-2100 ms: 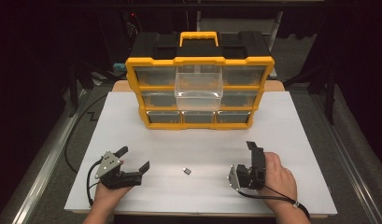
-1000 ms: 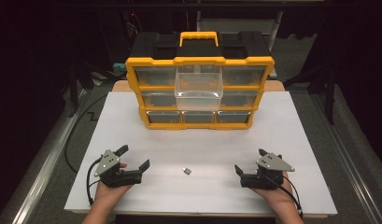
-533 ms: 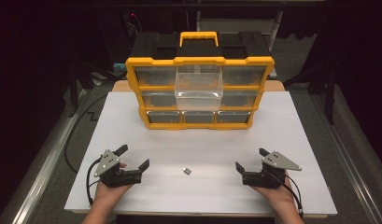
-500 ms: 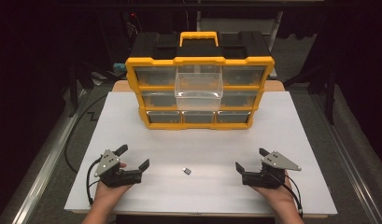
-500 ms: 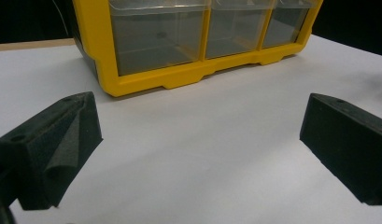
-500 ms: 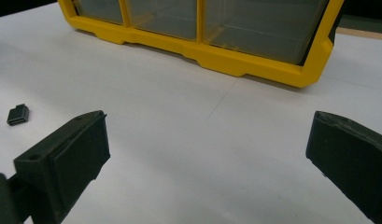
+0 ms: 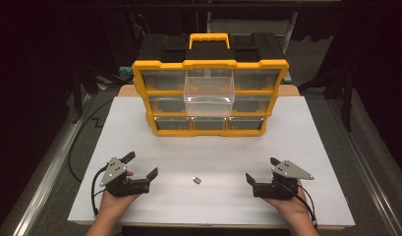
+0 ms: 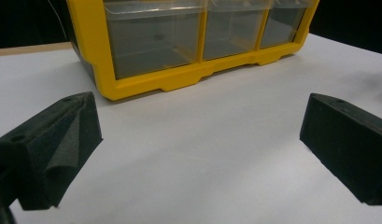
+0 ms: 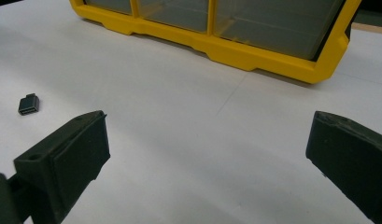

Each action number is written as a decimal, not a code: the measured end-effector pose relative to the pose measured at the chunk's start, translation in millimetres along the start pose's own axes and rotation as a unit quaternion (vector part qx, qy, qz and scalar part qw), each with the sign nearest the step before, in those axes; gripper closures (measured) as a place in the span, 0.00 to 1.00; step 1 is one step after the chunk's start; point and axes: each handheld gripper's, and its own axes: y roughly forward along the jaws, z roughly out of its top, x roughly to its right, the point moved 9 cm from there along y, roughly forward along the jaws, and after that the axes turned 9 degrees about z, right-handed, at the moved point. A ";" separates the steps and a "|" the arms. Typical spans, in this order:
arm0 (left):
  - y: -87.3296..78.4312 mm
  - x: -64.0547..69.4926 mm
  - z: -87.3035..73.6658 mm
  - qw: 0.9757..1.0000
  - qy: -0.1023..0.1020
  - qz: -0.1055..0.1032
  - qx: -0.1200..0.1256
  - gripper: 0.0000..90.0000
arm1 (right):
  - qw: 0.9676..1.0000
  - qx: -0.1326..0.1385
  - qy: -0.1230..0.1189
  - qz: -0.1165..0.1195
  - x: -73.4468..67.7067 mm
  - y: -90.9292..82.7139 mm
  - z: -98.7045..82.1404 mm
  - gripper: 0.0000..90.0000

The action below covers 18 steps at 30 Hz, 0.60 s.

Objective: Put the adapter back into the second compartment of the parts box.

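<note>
A yellow and black drawer cabinet (image 7: 211, 91) is standing at the far middle of the white board (image 7: 306, 147), with a yellow handle (image 7: 209, 40) on top. It is showing 3 rows of clear drawers, 3 to a row, so 9 in all. 1 drawer (image 7: 209, 96), the middle one of the top row, is sticking out toward the person and is looking empty; the drawers seen through their clear fronts in the 2 gripper views are also looking empty.

1 small dark adapter (image 7: 196, 180) is lying on the board, between the 2 grippers and well apart from the cabinet. The left gripper (image 7: 142, 165) is resting on the board at the near left with its jaws wide apart, holding nothing. The right gripper (image 7: 260, 170) is resting at the near right, jaws likewise spread and empty; in its own view the adapter (image 9: 28, 104) is lying off to the left of its jaws. 2 hands are holding them.

The board is sitting on a wooden table (image 7: 289, 90), and the room around it is lying dark.
</note>
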 end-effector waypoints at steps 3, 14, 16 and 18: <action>0.5 0.5 -1.1 1.000 0.003 -0.001 -0.003 0.00 | 1.000 -0.010 -0.006 0.000 -1.6 2.1 -1.2 0.00; 0.2 1.0 -1.4 1.000 0.004 -0.007 -0.002 0.00 | 0.998 -0.058 -0.002 0.002 -8.0 11.3 -7.2 0.00; 0.1 1.3 -0.6 1.000 0.005 -0.008 -0.001 0.00 | 0.998 -0.064 0.007 0.006 -8.2 12.7 -8.3 0.00; 0.6 1.8 -0.4 1.000 0.003 -0.008 -0.001 0.00 | 0.997 -0.071 0.010 0.009 -8.0 13.6 -10.2 0.00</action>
